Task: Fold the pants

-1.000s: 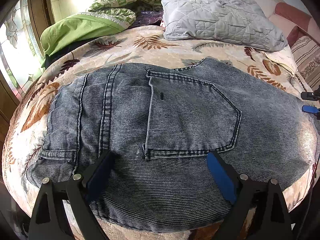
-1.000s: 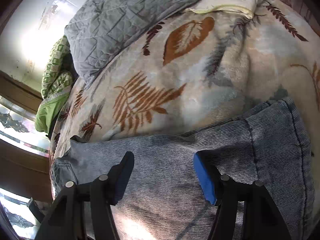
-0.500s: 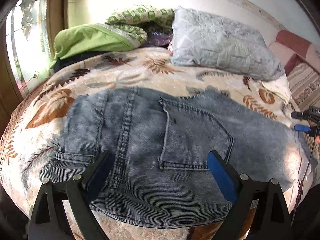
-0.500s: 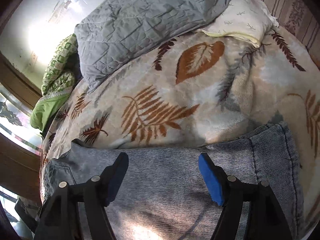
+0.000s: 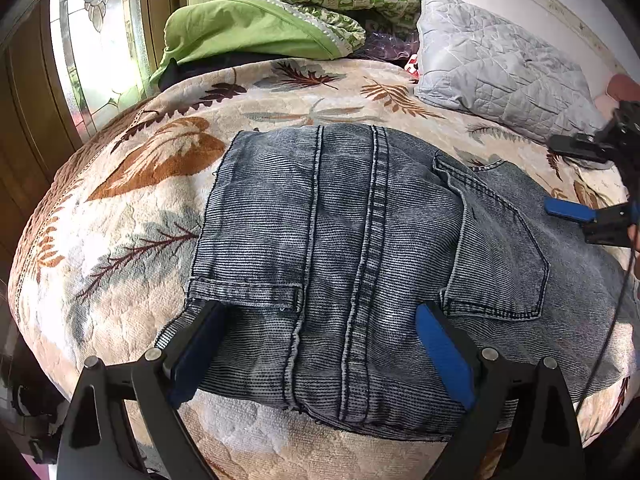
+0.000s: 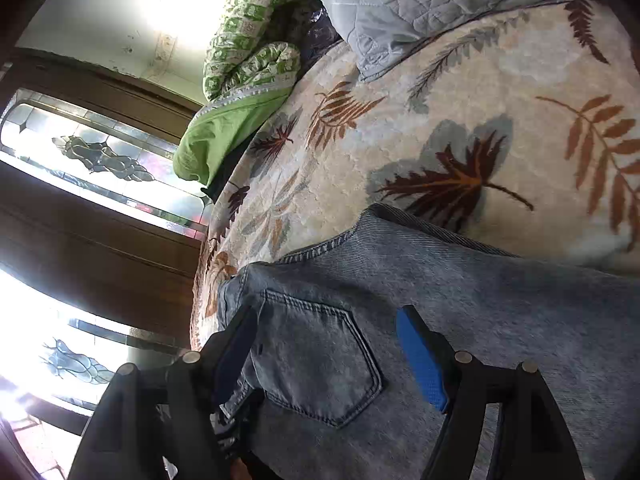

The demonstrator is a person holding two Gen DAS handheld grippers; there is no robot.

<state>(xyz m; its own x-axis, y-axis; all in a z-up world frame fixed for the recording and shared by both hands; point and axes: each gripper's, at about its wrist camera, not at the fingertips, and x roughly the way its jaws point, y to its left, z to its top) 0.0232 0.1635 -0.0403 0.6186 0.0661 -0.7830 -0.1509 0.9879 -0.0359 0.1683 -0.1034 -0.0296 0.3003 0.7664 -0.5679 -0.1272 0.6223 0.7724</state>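
Observation:
Faded blue jeans (image 5: 360,240) lie folded flat on a leaf-patterned blanket (image 5: 132,216), back pocket (image 5: 496,248) facing up. My left gripper (image 5: 320,332) hovers open over the near edge of the denim, its blue pads apart and nothing pinched between them. In the left wrist view my right gripper (image 5: 560,178) reaches in from the right edge, above the jeans. In the right wrist view the right gripper (image 6: 326,332) is open over the jeans (image 6: 480,320), straddling the back pocket (image 6: 320,364) without gripping it.
A grey quilted pillow (image 5: 500,64) and green bedding (image 5: 256,32) sit at the head of the bed. A wooden-framed patterned-glass window (image 5: 100,40) stands close on the left. The bed's front edge drops off just below the jeans. A thin cable (image 5: 612,320) hangs at the right.
The left gripper's view has slid left along the jeans toward their left end. The right gripper has swept from the plain denim by the leaf blanket to the back pocket, jaws slightly wider.

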